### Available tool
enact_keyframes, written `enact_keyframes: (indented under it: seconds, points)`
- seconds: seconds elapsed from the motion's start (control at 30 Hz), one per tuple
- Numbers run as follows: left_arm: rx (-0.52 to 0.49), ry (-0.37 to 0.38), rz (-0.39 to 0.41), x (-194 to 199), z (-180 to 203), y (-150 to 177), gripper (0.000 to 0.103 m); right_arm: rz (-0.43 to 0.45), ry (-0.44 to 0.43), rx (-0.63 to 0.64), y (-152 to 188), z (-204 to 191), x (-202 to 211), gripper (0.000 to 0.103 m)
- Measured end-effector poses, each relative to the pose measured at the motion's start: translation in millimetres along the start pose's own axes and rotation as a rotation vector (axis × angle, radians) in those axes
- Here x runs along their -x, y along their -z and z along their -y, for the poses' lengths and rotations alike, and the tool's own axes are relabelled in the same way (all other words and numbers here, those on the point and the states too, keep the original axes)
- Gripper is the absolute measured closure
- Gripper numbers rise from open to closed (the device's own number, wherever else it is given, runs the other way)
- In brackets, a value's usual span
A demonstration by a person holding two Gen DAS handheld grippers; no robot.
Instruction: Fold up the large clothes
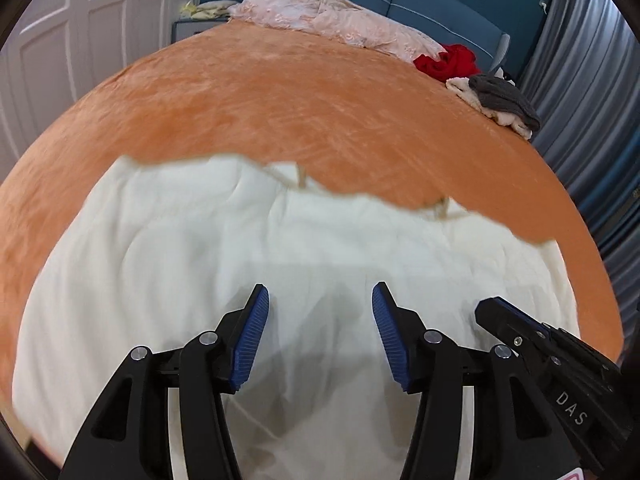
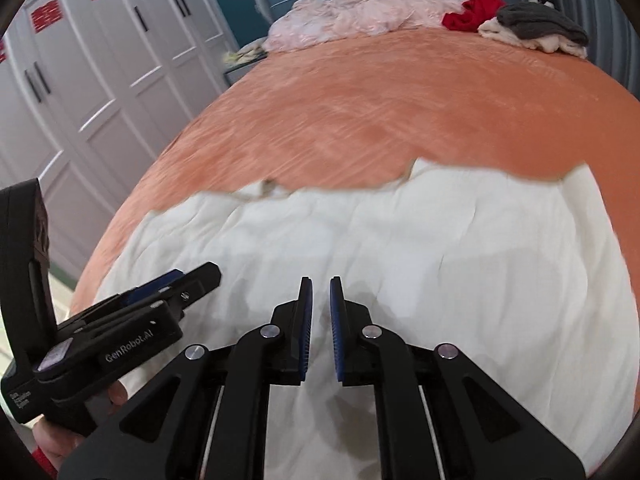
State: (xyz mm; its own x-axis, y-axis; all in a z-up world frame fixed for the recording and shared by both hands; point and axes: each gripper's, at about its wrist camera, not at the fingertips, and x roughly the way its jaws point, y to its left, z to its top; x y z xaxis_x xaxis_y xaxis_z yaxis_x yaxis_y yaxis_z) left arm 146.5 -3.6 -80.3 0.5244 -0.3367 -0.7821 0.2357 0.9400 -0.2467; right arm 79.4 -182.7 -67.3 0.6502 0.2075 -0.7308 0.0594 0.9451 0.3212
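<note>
Left wrist view: my left gripper (image 1: 320,300) spread wide, holding nothing | my right gripper (image 2: 321,292) nearly closed, empty | white garment (image 1: 200,240) directly beneath both, near edge of bed (image 1: 280,100), long axis crosswise | left nearer.

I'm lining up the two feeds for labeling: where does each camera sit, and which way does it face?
Left wrist: on the left gripper, open, looking along its fingers over the white garment toward the headboard; the right gripper's body enters at lower right.
Right wrist: on the right gripper, nearly closed on nothing, facing the same way; the left gripper and a hand show at lower left.
Shared: white garment, orange bedspread, red cloth.
</note>
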Motion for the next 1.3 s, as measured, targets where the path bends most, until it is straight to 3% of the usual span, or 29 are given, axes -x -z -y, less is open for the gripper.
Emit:
enact_keyframes:
  seconds: [0.3,0.53,0.97,1.1,1.2,1.3]
  points:
    - [-0.007,-0.055,-0.043,8,3,45,0.051,-0.124,0.018,-0.014,38,-10,-15,0.095]
    - [-0.065,-0.116,-0.011,-4,10,57,0.048,-0.151,0.021,-0.063,44,-3,-29,0.098]
    - [-0.092,-0.145,0.039,-12,14,65,0.048,-0.133,0.036,-0.048,53,0,-35,0.102]
    - [-0.106,-0.134,0.005,-1,16,61,0.046,-0.143,0.028,-0.055,51,1,-33,0.102]
    - [-0.028,-0.099,0.003,26,4,58,0.044,-0.166,0.036,-0.059,44,-2,-28,0.101]
    - [0.115,-0.073,0.036,65,-34,58,0.027,-0.166,0.037,-0.070,38,-10,-16,0.095]
